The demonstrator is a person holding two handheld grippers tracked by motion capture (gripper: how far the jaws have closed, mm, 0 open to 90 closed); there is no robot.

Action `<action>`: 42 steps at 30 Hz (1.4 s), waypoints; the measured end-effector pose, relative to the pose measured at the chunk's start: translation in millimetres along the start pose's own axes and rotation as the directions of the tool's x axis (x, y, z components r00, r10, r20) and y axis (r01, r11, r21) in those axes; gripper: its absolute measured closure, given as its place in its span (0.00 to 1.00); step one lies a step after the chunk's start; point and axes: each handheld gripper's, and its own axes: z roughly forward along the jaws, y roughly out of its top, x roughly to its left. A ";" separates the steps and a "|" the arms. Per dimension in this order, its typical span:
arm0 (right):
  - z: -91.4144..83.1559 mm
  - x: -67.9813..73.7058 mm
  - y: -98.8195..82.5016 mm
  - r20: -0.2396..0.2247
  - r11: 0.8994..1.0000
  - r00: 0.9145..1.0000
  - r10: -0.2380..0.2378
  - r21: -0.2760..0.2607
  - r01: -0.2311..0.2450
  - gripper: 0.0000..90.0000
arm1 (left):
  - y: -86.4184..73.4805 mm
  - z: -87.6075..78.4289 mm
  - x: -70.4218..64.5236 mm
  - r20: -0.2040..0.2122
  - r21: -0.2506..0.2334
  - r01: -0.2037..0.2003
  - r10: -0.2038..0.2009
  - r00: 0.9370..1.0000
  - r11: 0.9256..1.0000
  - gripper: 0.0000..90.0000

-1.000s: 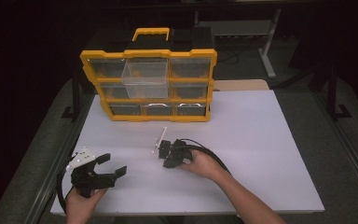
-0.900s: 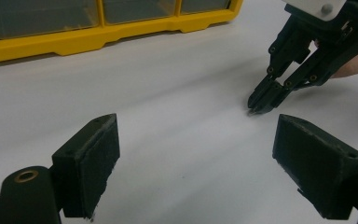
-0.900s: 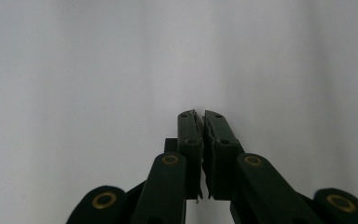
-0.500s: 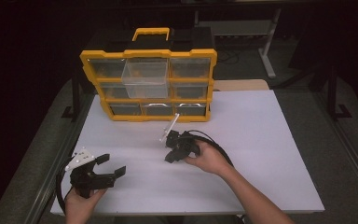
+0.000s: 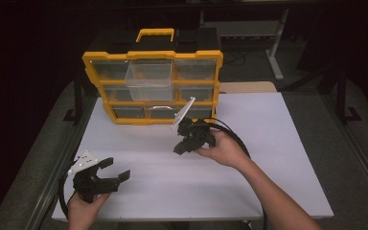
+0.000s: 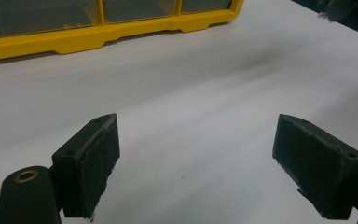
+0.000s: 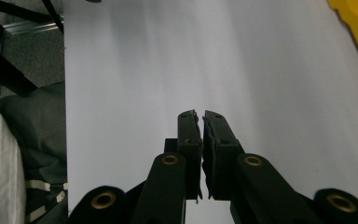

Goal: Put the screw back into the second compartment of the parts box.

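Observation:
A yellow organizer [image 5: 152, 86] with clear drawers stands at the back of the white table [image 5: 278, 158]; its upper middle drawer [image 5: 148, 76] is pulled out. My right gripper [image 5: 179, 147] hovers in front of the organizer, held in a hand [image 5: 225, 149], its grey plate [image 5: 184, 113] tilted up. Its jaws are shut with nothing between them, as the right gripper view [image 7: 198, 116] shows. My left gripper [image 5: 114, 171] rests near the table's front left corner, open. In the left gripper view [image 6: 200, 158] its pads [image 6: 92, 161] stand wide apart over bare table, facing the organizer's base [image 6: 107, 36].
Black cables [image 5: 235, 139] loop from the right gripper over the table. A wooden board [image 5: 247, 87] lies behind the table's back edge. Dark metal frame legs [image 5: 338, 91] stand at the right, and grey floor [image 7: 32, 56] lies beyond the table's left edge.
My right gripper has risen and moved away from me toward the organizer, its grey plate now tilting up. The left gripper has stayed in place, open.

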 end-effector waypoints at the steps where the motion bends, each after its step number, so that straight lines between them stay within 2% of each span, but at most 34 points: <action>1: -3.5 -0.1 1.2 0.001 1.000 1.000 -0.003 -0.003 0.003 0.94 | 0.0 0.1 -0.1 0.001 0.000 0.002 -0.002 1.000 1.000 0.16; 4: -15.2 0.1 5.3 0.001 1.000 1.000 -0.004 -0.019 0.004 0.94 | -0.1 0.3 -0.5 0.001 -0.004 0.013 -0.013 1.000 1.000 0.16; 15: -66.0 2.1 30.9 0.020 0.996 0.999 -0.041 -0.076 0.042 0.94 | -0.3 1.1 -1.1 -0.001 -0.005 0.009 -0.009 1.000 1.000 0.16; 16: -66.0 2.1 30.9 0.020 0.996 0.999 -0.041 -0.076 0.042 0.94 | -0.3 1.1 -1.1 -0.001 -0.005 0.009 -0.009 1.000 1.000 0.16; 17: -76.7 1.8 37.2 0.028 0.996 0.999 -0.045 -0.082 0.047 0.94 | -0.4 1.1 -1.0 -0.001 -0.002 0.009 -0.009 1.000 1.000 0.16; 19: -87.5 1.7 44.5 0.040 0.995 0.998 -0.051 -0.083 0.054 0.94 | -0.5 1.0 -1.0 -0.001 -0.003 0.010 -0.010 1.000 1.000 0.16; 23: -107.3 0.5 61.0 0.060 0.994 0.996 -0.058 -0.085 0.063 0.94 | 0.0 1.1 -0.6 0.000 0.002 0.006 -0.006 1.000 1.000 0.16; 29: -134.6 -5.1 84.3 0.084 0.991 0.994 -0.064 -0.108 0.073 0.94 | -0.4 2.0 0.0 0.000 0.000 0.022 -0.022 1.000 1.000 0.16; 35: -147.8 -17.9 105.5 0.105 0.992 0.993 -0.062 -0.103 0.073 0.94 | -0.9 3.4 -0.7 0.004 -0.002 0.025 -0.025 1.000 1.000 0.16; 39: -150.3 -27.4 119.7 0.112 0.994 0.993 -0.039 -0.097 0.050 0.94 | -1.2 3.8 -0.5 0.007 -0.014 0.022 -0.022 1.000 1.000 0.16; 42: -151.7 -34.3 130.3 0.120 0.995 0.992 -0.027 -0.093 0.038 0.94 | -1.2 3.7 0.3 0.007 -0.004 0.015 -0.015 1.000 1.000 0.16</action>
